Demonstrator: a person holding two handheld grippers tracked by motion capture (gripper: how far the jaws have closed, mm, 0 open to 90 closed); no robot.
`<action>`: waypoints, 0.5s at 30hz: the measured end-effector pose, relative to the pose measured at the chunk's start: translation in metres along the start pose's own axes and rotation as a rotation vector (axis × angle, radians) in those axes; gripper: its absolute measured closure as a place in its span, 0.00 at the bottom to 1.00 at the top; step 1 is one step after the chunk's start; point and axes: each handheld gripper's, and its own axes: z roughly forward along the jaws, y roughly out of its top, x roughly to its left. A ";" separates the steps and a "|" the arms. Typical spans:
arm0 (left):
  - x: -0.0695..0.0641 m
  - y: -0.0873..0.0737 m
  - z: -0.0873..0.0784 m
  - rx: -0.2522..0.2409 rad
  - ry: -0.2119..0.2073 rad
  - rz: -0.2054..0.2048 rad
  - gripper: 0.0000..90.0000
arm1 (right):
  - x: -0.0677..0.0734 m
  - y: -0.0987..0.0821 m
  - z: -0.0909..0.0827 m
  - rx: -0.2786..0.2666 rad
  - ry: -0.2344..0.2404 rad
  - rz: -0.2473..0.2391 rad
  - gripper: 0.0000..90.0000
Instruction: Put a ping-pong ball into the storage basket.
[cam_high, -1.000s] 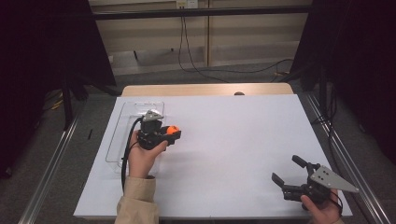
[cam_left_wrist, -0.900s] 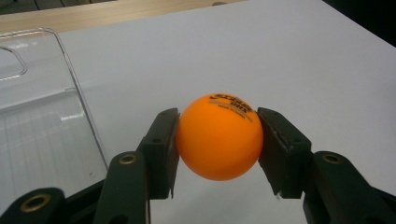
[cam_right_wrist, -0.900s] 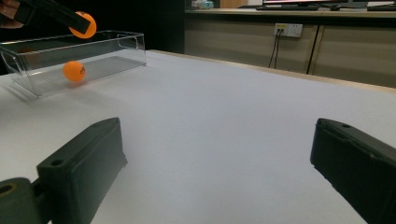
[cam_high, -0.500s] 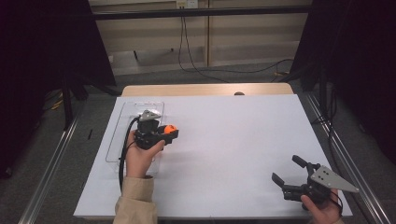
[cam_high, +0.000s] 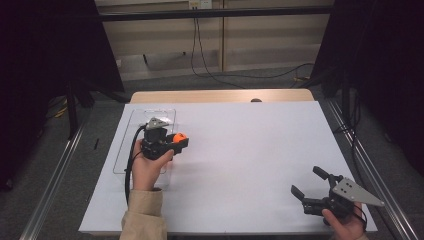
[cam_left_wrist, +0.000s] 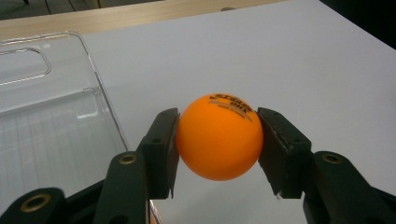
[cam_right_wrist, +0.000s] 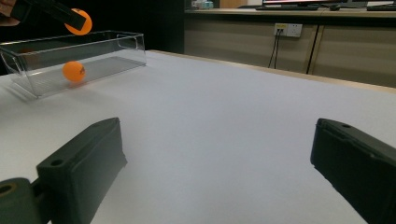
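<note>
High view: left gripper clamps orange ball beside clear tray; right gripper gapes, nothing between jaws.
Left gripper view: both pads press ball above white table.
Right gripper view: second ball lies in tray.

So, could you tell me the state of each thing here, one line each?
Left gripper: shut on the held orange ball.
Held orange ball: clamped, lifted beside the clear bin.
Right gripper: open, nothing between its jaws.
Clear bin: upright, open-topped.
Second orange ball: lying inside the bin.
</note>
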 end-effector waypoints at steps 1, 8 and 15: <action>0.001 0.000 -0.001 0.005 0.000 0.006 0.57 | 0.000 0.000 0.000 0.000 0.000 -0.001 0.03; 0.003 0.000 -0.003 0.002 0.007 0.002 0.57 | 0.000 0.000 0.000 -0.001 0.000 -0.002 0.03; 0.004 -0.001 -0.004 -0.006 0.012 -0.010 0.57 | 0.000 0.000 0.000 -0.001 0.000 -0.002 0.03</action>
